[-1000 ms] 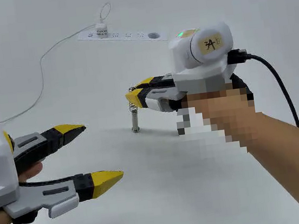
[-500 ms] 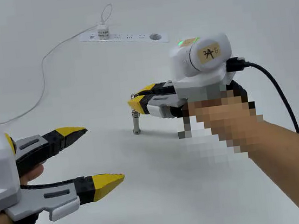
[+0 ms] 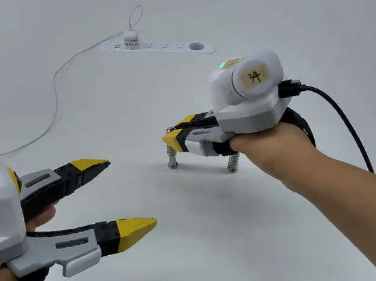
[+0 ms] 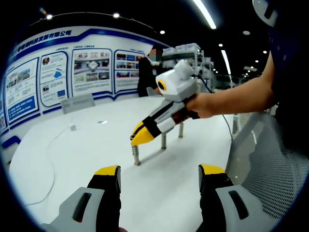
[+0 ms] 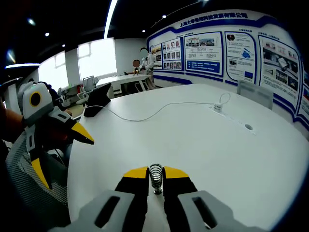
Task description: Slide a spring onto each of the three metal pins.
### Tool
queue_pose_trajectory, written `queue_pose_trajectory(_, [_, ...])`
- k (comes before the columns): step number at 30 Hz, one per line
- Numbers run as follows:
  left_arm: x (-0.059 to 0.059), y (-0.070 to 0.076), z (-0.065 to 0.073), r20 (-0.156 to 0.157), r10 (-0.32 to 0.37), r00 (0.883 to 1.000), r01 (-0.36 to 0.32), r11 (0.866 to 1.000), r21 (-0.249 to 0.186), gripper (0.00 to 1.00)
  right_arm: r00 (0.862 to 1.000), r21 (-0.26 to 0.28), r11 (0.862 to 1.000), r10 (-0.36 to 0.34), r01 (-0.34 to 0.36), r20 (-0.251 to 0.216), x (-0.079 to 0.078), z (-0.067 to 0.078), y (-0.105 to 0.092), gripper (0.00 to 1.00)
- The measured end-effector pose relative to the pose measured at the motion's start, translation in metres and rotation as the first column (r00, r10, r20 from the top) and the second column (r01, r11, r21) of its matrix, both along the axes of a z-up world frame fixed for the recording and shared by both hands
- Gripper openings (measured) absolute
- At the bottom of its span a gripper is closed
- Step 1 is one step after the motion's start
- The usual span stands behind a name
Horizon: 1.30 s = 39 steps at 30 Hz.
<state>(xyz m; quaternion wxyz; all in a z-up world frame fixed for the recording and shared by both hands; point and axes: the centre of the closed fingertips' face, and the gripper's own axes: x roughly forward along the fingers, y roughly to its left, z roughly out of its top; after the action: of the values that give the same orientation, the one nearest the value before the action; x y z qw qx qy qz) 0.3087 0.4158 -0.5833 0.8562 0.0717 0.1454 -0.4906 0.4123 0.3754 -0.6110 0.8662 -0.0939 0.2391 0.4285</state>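
My right gripper (image 3: 173, 139) hovers over the left metal pin (image 3: 172, 159), its yellow-tipped jaws shut on a small coil spring (image 5: 155, 176) that sits at the pin's top. In the left gripper view the right gripper (image 4: 140, 137) points down at that pin (image 4: 136, 155), with a second pin (image 4: 163, 140) and a third pin (image 4: 181, 129) in a row behind it. A pin with a spring on it (image 3: 233, 163) stands under the hand. My left gripper (image 3: 120, 194) rests open near the table's front left, holding nothing.
A white power strip (image 3: 157, 45) lies at the back with a thin white cable (image 3: 53, 81) curving left. A black cable (image 3: 342, 121) trails from the right gripper. The white table's (image 3: 208, 248) front edge is close below the left gripper.
The right gripper has come down a little over the left pin with the spring. The pin under the hand now shows. The left gripper has stayed put.
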Motion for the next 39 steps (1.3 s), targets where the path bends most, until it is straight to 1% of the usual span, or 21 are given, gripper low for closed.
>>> queue_pose_trajectory(12, [0.001, 0.001, 0.000, -0.001, 0.003, 1.000, -0.003, 1.000, -0.002, 0.67, 1.000, -0.033, 0.999, 0.000, -0.001, -0.030, 0.001, -0.015, 0.002, 0.12])
queue_pose_trajectory(17, [0.001, 0.001, 0.000, -0.002, 0.005, 1.000, -0.005, 1.000, -0.003, 0.67, 0.999, -0.038, 0.999, -0.004, 0.003, -0.039, 0.001, -0.018, 0.001, 0.12])
queue_pose_trajectory(25, [0.001, 0.001, 0.000, -0.003, 0.006, 1.000, -0.007, 1.000, -0.002, 0.67, 0.998, -0.062, 0.998, -0.011, 0.007, -0.059, 0.001, -0.028, 0.000, 0.12])
queue_pose_trajectory(31, [0.001, 0.001, -0.001, -0.003, 0.007, 1.000, -0.007, 1.000, -0.002, 0.67, 0.998, -0.074, 0.997, -0.013, 0.008, -0.068, 0.000, -0.032, -0.001, 0.13])
queue_pose_trajectory(39, [0.001, 0.001, -0.001, -0.002, 0.007, 1.000, -0.007, 1.000, -0.002, 0.67, 0.997, -0.082, 0.997, -0.019, 0.013, -0.071, -0.003, -0.032, -0.003, 0.14])
